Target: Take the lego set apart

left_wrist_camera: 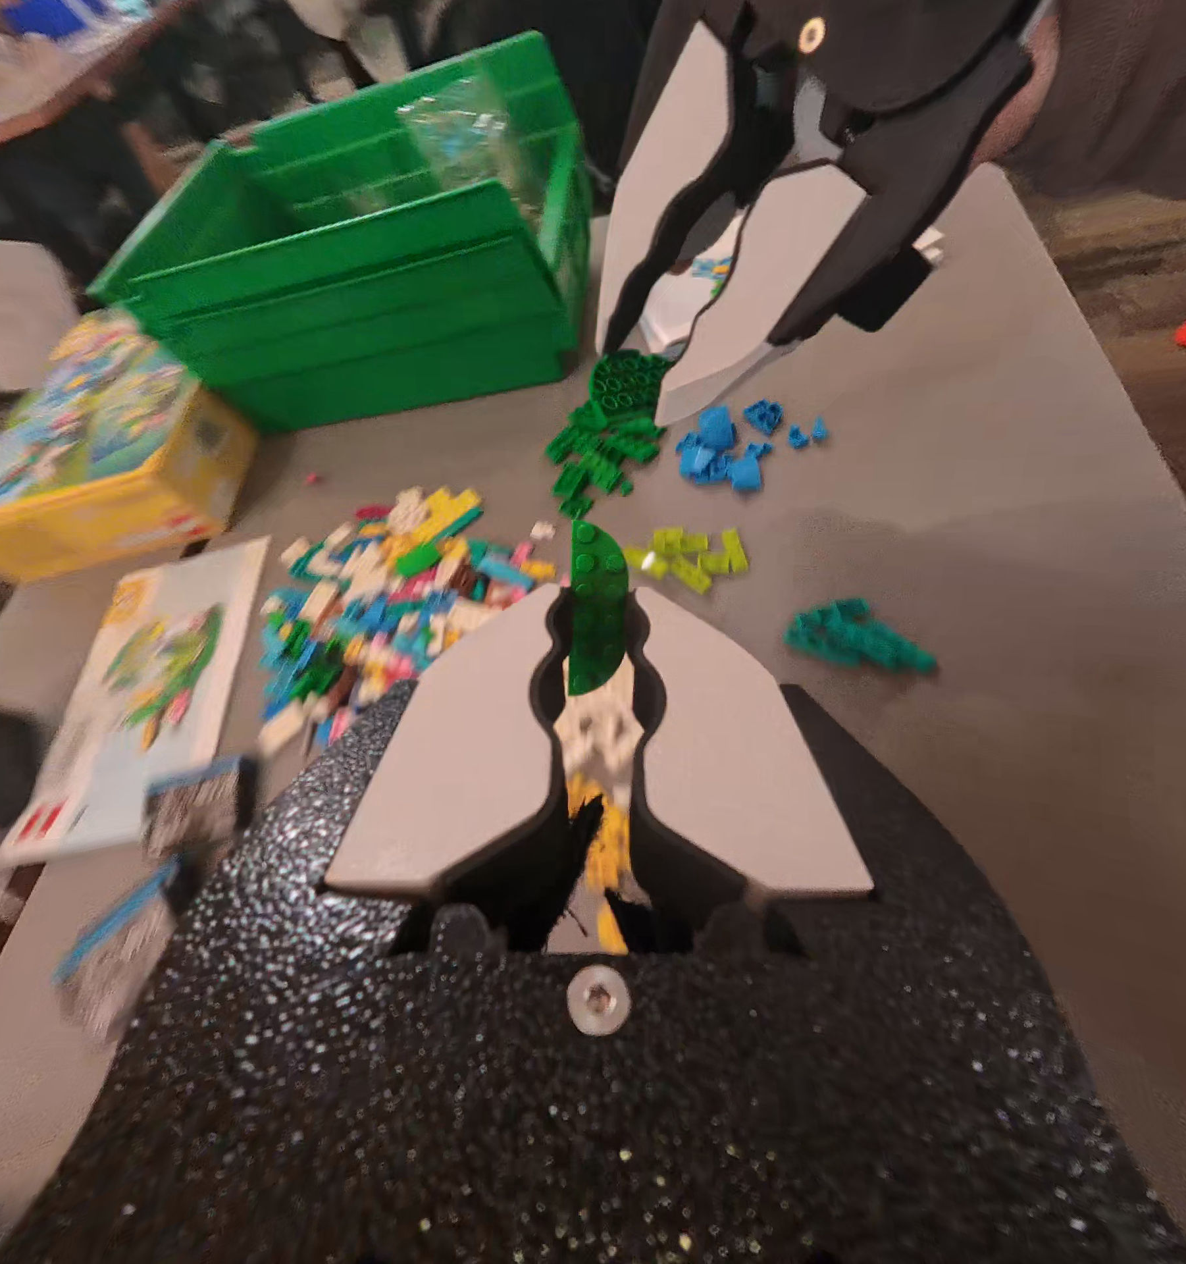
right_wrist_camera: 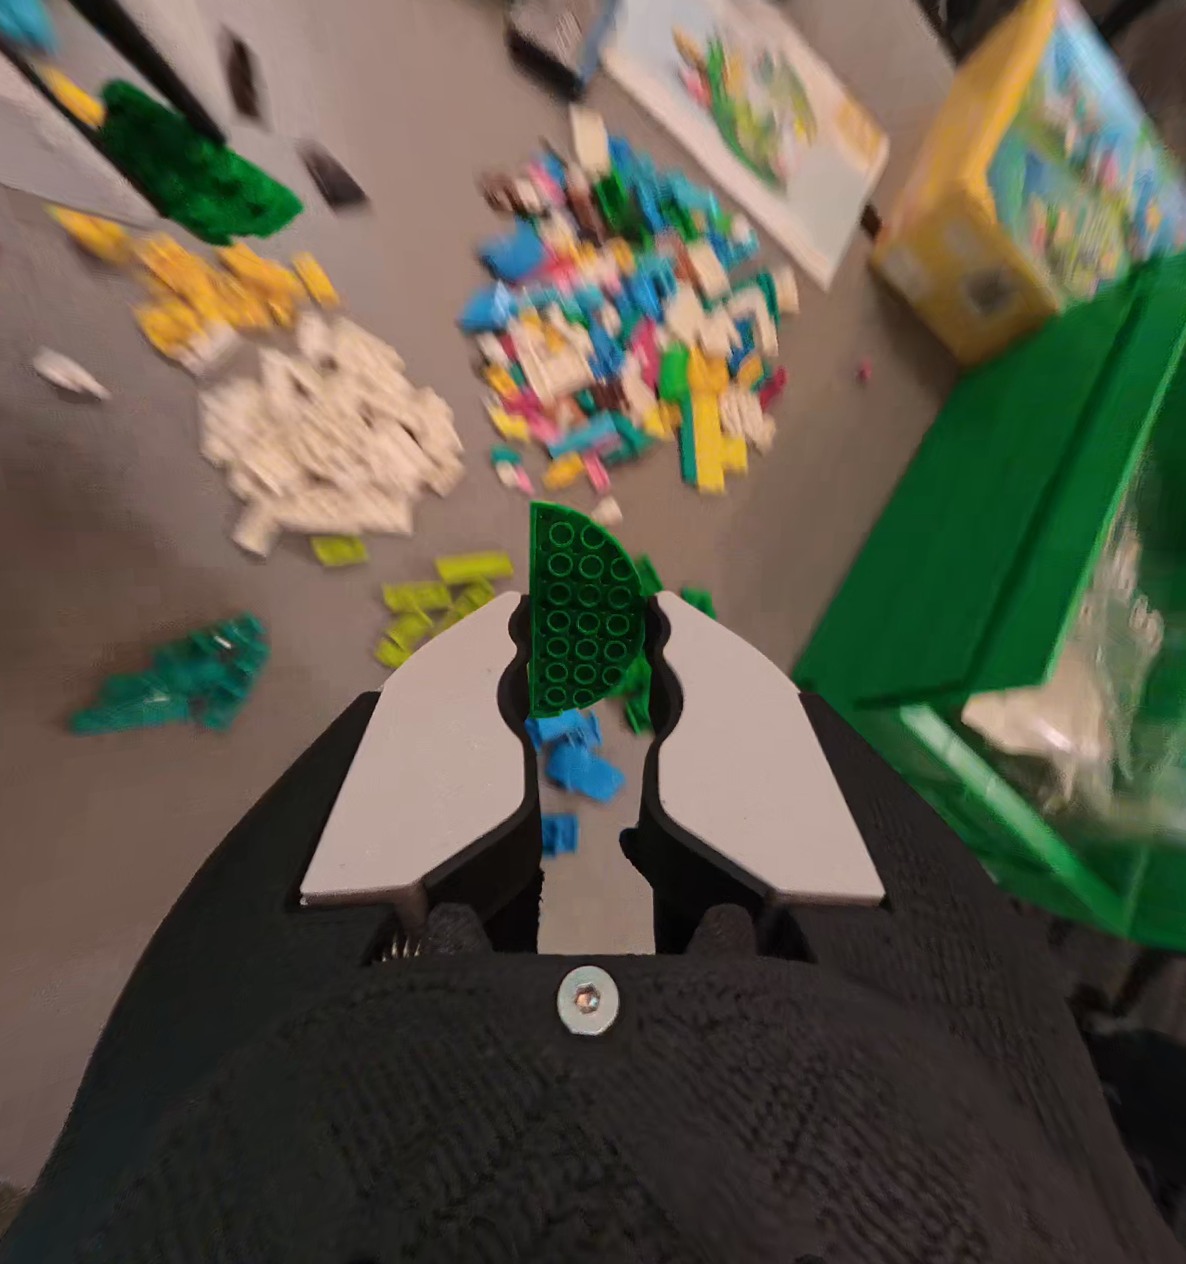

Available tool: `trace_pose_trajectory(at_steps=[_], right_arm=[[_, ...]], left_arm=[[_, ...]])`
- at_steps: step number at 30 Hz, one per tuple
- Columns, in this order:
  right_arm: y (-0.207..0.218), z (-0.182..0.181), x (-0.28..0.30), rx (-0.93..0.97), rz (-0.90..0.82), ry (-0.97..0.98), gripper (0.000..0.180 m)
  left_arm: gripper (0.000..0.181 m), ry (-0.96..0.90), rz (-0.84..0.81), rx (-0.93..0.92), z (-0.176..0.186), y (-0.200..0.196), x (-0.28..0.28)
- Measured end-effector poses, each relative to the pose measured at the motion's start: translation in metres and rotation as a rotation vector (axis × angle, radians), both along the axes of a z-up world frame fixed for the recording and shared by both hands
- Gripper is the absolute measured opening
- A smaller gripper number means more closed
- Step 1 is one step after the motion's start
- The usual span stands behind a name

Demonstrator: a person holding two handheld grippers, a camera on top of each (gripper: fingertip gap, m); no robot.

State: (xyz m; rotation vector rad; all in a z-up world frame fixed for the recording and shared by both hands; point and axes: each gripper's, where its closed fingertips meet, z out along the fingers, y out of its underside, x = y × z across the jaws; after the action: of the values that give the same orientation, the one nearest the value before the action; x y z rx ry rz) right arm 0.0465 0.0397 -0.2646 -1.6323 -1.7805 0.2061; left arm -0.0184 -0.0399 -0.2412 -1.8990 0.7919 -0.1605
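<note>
My left gripper point(left_wrist_camera: 598, 602) is shut on a dark green half-round plate point(left_wrist_camera: 597, 609), studs showing, held above the grey table point(left_wrist_camera: 987, 684). My right gripper point(right_wrist_camera: 589, 605) is shut on a second green half-round plate point(right_wrist_camera: 580, 615), underside showing. In the left wrist view the right gripper point(left_wrist_camera: 635, 356) holds its plate point(left_wrist_camera: 628, 379) just over the pile of green pieces point(left_wrist_camera: 600, 448). In the right wrist view the left gripper's plate point(right_wrist_camera: 190, 167) shows blurred at the top left. The two plates are apart.
Sorted piles lie on the table: blue point(left_wrist_camera: 727, 444), lime point(left_wrist_camera: 696, 557), teal point(left_wrist_camera: 857, 636), white point(right_wrist_camera: 330, 431), yellow point(right_wrist_camera: 221, 280), and a mixed heap point(left_wrist_camera: 378, 602). A green bin point(left_wrist_camera: 358, 273), a yellow set box point(left_wrist_camera: 98, 438) and an instruction booklet point(left_wrist_camera: 146, 691) stand at the left. Left tips to right tips: about 12 cm.
</note>
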Motion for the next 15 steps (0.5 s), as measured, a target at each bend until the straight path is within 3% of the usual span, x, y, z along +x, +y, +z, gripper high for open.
trace_pose_trajectory(at_steps=[6,15], right_arm=[[0.056,-0.043,0.046,-0.055,-0.072,-0.080,0.030],[0.087,-0.068,0.055,-0.098,-0.086,-0.134,0.031]], left_arm=[[0.014,0.105,-0.062,-0.167,-0.055,0.109,0.060],[0.014,0.144,-0.039,-0.295,-0.092,0.155,0.081]])
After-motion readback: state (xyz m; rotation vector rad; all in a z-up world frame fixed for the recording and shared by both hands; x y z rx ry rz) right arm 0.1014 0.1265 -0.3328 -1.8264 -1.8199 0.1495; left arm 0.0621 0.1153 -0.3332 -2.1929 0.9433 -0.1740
